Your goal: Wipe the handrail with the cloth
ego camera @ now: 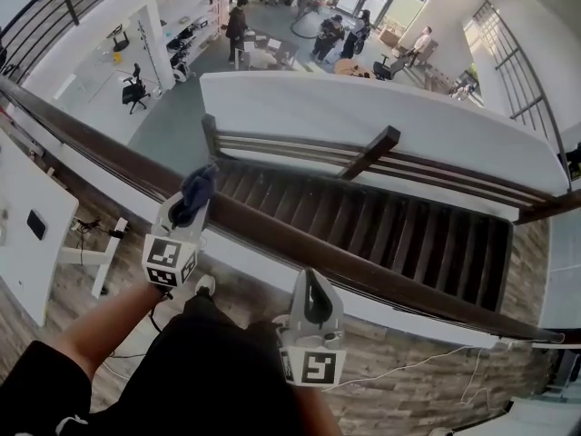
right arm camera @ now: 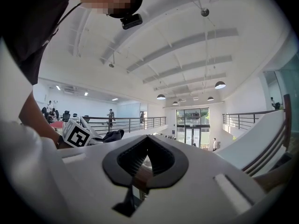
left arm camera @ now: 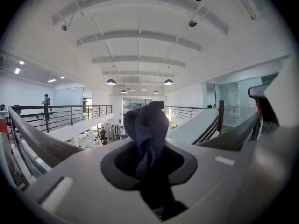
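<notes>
the left gripper (ego camera: 192, 200) is clamping a dark blue cloth (ego camera: 196, 189), its jaws closed on the bunched fabric. the cloth is sitting on top of the dark wooden handrail (ego camera: 381, 275) and seems to be pressing on it. the right gripper (ego camera: 312, 284) is hanging just on the near side of the handrail, further along it to the person's right, with its jaws together and nothing between them. the wiping step is looking to be under way. the next move is calling for sliding the cloth along the handrail's top while holding contact, with the clamp tight enough that the fabric is not slipping out.
</notes>
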Demonstrator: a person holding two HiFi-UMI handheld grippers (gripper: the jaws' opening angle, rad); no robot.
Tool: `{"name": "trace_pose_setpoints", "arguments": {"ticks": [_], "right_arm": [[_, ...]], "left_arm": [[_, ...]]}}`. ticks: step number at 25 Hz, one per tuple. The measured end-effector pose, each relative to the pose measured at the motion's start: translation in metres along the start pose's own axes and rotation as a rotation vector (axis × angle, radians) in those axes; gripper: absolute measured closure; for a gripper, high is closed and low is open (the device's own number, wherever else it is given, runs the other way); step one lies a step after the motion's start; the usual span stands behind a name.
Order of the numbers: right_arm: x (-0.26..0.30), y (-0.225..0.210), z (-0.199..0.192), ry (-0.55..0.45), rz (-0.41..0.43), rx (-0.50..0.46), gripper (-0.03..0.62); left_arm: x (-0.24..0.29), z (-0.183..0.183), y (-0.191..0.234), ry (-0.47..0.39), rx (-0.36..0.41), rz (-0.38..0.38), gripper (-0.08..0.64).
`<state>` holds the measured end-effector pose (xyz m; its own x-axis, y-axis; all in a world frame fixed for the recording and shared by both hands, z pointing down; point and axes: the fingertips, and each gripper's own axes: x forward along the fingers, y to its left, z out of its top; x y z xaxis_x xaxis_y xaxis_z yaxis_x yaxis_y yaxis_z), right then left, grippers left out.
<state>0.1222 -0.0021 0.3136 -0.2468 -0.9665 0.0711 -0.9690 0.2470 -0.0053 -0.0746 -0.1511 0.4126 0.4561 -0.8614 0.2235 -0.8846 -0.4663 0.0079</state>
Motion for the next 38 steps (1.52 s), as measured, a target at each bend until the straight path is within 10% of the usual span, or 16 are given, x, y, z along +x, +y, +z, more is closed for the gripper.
{"name": "trace_pose_setpoints", "arguments": {"ticks": [38], "right_arm": [[-0.084,-0.113,-0.017,-0.002,-0.134,0.068,0.591]], "left_arm": [[0.013,0.004,-0.113,0.049,-0.037,-0.024,0.485]]}}
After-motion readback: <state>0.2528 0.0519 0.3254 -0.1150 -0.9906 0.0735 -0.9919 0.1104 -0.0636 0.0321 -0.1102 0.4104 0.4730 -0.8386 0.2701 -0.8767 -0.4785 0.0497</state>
